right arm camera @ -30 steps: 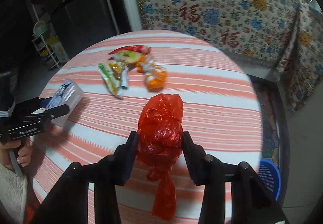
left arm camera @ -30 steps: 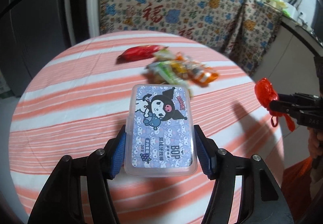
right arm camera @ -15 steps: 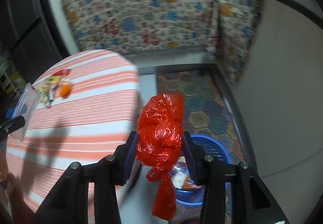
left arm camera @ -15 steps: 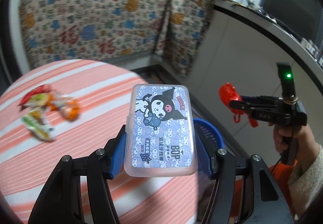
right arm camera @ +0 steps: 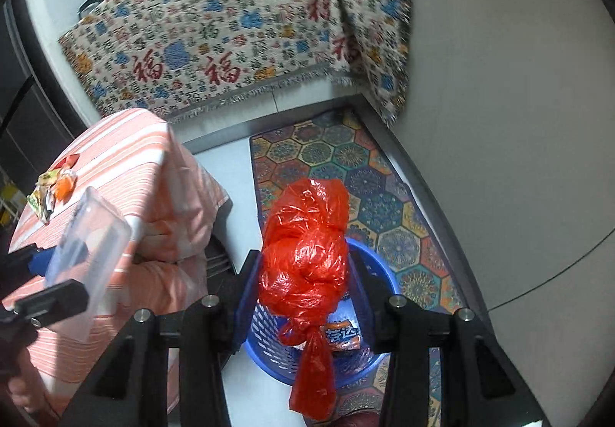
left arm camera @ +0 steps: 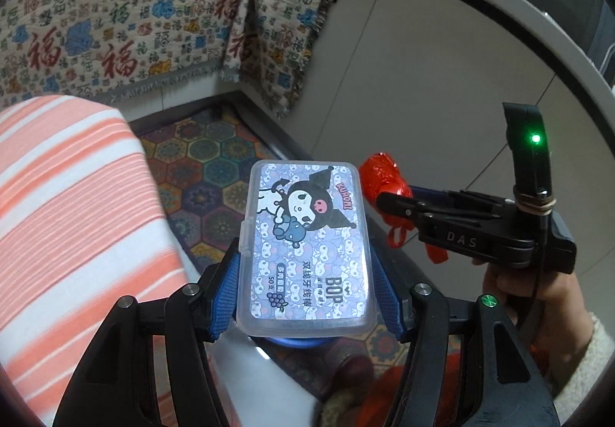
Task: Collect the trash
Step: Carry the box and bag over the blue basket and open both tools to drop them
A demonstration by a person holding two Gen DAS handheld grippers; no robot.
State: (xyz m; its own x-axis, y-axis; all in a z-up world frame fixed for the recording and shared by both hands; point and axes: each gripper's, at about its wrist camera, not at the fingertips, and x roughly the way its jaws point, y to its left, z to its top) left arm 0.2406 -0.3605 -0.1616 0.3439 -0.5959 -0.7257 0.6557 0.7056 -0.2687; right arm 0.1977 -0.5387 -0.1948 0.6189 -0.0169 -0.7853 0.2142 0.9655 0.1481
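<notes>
— Trash in transit: right gripper (right arm camera: pixel 303 273) clamps a red bag (right arm camera: pixel 305 254) above the blue basket (right arm camera: pixel 378 273); left gripper (left arm camera: pixel 303 281) pinches a clear floss box (left arm camera: pixel 303 246) beside it.

— Remaining?

— Neither dropped yet. Wrappers (right arm camera: pixel 52 192), perhaps four, wait on the striped surface (right arm camera: pixel 127 157).

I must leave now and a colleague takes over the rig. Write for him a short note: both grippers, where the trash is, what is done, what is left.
Left gripper: jaws shut on the clear plastic floss box, off the table edge.
Right gripper: jaws shut on the knotted red plastic bag, held above the blue basket on the floor.
Basket: already holds at least one wrapper.
Table: a few snack wrappers lie on it.
Done: box and bag picked up and brought to the basket.
Left: release both into the basket, then probably collect the wrappers.
</notes>
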